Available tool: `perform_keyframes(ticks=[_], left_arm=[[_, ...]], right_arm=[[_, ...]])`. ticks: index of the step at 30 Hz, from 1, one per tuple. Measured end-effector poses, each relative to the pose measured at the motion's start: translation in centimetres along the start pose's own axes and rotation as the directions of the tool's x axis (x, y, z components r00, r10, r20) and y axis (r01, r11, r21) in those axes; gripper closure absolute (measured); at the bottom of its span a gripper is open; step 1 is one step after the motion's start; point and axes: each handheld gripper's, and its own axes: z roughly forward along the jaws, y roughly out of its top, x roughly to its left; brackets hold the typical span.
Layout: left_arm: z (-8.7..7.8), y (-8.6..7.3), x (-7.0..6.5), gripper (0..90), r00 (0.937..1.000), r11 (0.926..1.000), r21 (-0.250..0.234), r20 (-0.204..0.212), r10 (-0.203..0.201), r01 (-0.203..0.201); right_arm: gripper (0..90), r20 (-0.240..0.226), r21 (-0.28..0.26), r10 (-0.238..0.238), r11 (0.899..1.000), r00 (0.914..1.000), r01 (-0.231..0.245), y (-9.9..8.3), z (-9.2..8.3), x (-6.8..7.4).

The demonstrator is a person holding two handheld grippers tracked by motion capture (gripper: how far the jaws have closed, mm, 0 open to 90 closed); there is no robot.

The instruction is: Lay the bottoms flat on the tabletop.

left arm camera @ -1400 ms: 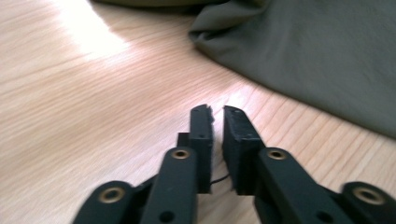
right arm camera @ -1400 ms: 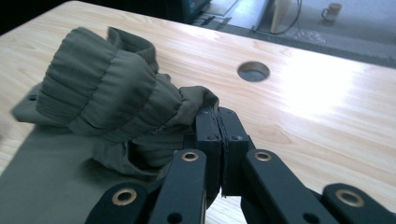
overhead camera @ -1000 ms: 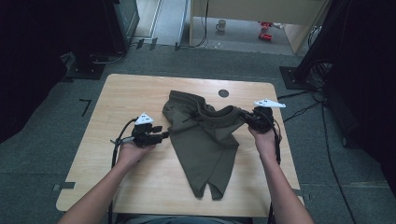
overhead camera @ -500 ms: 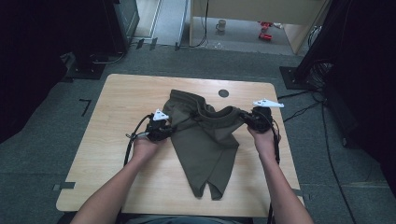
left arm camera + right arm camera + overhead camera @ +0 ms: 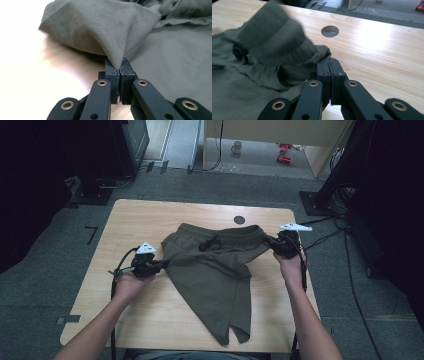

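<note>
A pair of olive-green shorts (image 5: 215,275) lies spread on the wooden table (image 5: 140,220), waistband toward the far side and legs toward the person. My left gripper (image 5: 162,265) has just been closing and is now shut on a pinch of fabric at the shorts' left edge (image 5: 100,30), the cloth rising in a peak from the gripper's tips (image 5: 120,66). My right gripper (image 5: 270,242) is shut on the right corner of the waistband (image 5: 262,50), which bunches just behind the tips (image 5: 329,62). A dark drawstring (image 5: 207,244) lies at the middle of the waistband.
A round hole (image 5: 239,219) is cut in the table beyond the waistband. Cables trail off the table's right side to black stands (image 5: 325,195) on the grey floor. Bare wood lies to the left of the shorts and along the near edge.
My left gripper reached right to the shorts' left edge, shut on the fabric, then drew back left. The waistband now lies stretched wider and flatter. The right gripper stayed put.
</note>
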Motion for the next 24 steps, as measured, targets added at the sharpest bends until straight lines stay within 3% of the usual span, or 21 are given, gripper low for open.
perform_keyframes(ticks=[6, 9, 12, 14, 17, 19, 21, 24], left_arm=[[-0.3, -1.1, 0.5, 86.8, 0.9994, 0.9994, 0.004, 0.006, -0.034, 0.034], [-0.6, -0.8, 0.4, 76.0, 0.9988, 0.9985, -0.033, 0.022, -0.043, 0.043], [-1.1, -0.2, 0.5, 66.6, 0.9962, 0.9966, -0.046, 0.057, -0.066, 0.069], [-1.5, 0.1, 0.6, 62.3, 0.9928, 0.9939, -0.061, 0.082, -0.087, 0.092], [-1.9, 0.5, 0.3, 59.8, 0.9926, 0.9922, -0.076, 0.079, -0.092, 0.098], [-2.2, 0.8, -0.2, 59.4, 0.9962, 0.9944, -0.083, 0.063, -0.061, 0.066], [-2.6, 1.0, -0.8, 59.5, 0.9997, 0.9952, -0.096, 0.019, -0.016, 0.018], [-3.7, 1.3, -1.3, 60.5, 0.9998, 0.9923, -0.123, 0.013, -0.013, 0.015]], right_arm=[[87.1, 0.045, 0.046, -0.007, 0.999, 0.999, 0.005, 0.0, 2.3, -1.2], [69.4, 0.064, 0.015, -0.009, 1.0, 0.9979, 0.008, -0.2, 3.3, -1.7], [60.2, 0.075, -0.002, 0.012, 1.0, 0.9971, -0.012, -0.1, 3.2, -2.2], [59.9, 0.068, -0.02, 0.023, 1.0, 0.9974, -0.021, 0.1, 2.5, -2.2], [65.9, 0.035, -0.028, 0.017, 0.999, 0.9993, -0.016, 0.2, 1.4, -1.6], [71.3, 0.017, -0.025, -0.002, 1.0, 0.9999, 0.002, -0.2, 0.9, -0.7], [73.7, 0.002, -0.019, -0.027, 0.999, 0.9996, 0.027, -0.9, 0.5, 0.5], [76.0, -0.023, -0.015, -0.037, 0.999, 0.999, 0.037, -1.6, 0.1, 1.7]])
